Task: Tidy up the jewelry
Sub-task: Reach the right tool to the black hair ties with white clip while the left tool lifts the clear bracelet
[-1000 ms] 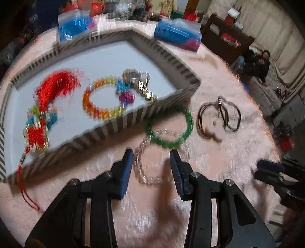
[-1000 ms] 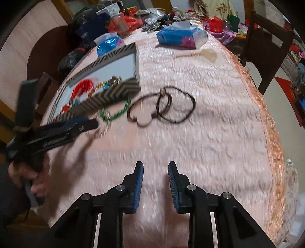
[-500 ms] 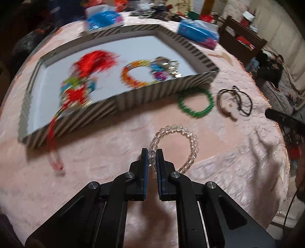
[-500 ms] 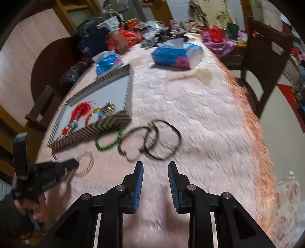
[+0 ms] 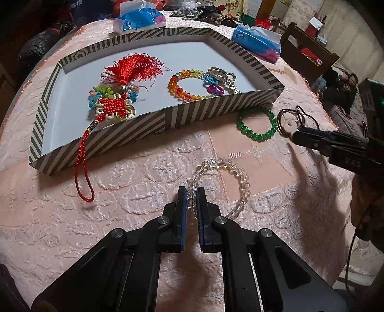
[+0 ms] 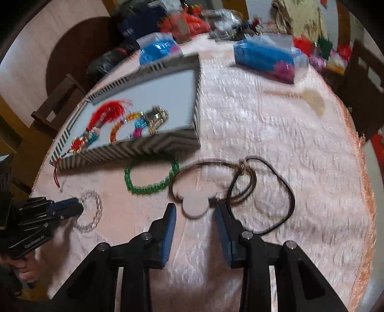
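The clear bracelet is pinched by the left gripper on the near tabletop. The right gripper is held with fingers spread around a pendant disc. Beyond, one green bracelet lies before the striped tray, where a red tassel, rainbow bracelet and watch are kept. Two blue tissue packs are set far behind.

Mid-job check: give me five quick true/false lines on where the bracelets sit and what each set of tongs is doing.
1. The left tongs are shut on the clear bracelet. True.
2. The green bracelet lies inside the striped tray. False: it lies on the cloth beside the tray.
3. The right tongs are open. True.
4. The rainbow bracelet is in the tray. True.
5. The right tongs hold the red tassel. False: they hold nothing; the tassel is in the tray.
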Demonstrator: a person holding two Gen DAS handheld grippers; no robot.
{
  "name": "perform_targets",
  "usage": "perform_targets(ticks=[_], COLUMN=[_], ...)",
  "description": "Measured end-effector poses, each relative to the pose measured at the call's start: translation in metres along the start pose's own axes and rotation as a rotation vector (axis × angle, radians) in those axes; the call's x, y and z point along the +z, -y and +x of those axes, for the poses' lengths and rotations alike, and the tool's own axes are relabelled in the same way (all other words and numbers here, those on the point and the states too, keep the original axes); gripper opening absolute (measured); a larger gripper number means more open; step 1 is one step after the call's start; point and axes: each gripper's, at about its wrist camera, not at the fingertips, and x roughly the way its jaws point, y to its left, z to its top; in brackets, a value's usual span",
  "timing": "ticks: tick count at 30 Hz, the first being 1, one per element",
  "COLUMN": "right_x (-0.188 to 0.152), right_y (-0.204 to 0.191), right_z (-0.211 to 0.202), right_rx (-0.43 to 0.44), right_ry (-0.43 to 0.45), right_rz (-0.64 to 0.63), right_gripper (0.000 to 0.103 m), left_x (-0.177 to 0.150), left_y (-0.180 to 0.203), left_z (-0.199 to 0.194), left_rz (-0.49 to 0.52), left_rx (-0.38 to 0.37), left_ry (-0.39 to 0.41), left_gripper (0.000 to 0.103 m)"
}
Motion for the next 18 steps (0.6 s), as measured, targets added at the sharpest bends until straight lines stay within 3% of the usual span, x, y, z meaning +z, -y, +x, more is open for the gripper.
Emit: perform_targets(ticks=[7, 9, 14, 18], right_x=[0.01, 0.009, 0.001, -0.009], right_y=[-0.01, -0.013, -0.011, -0.011], right_z=[0.01, 0.011, -0.01, -0.042], right_rx=[-0.065, -0.078, 0.025, 0.154], right_ry=[0.011, 0.005, 0.03, 0.08], right_rz=[-0.074, -0.104, -0.032, 0.044], right_gripper=[0.035, 0.022, 0.022, 0.022], left_x=[0.001, 0.002, 0.002, 0.002], left_y=[-0.003, -0.003, -0.005, -0.006], left_z=[0.0, 0.0, 0.0, -0.008], left_rz=[0.006, 0.005, 0.004, -0.001], left_rx=[-0.014, -0.018, -0.022, -0.029], left_ry=[-0.001, -0.001, -0.001, 0.015], left_gripper=[0.007, 0.007, 0.006, 0.006])
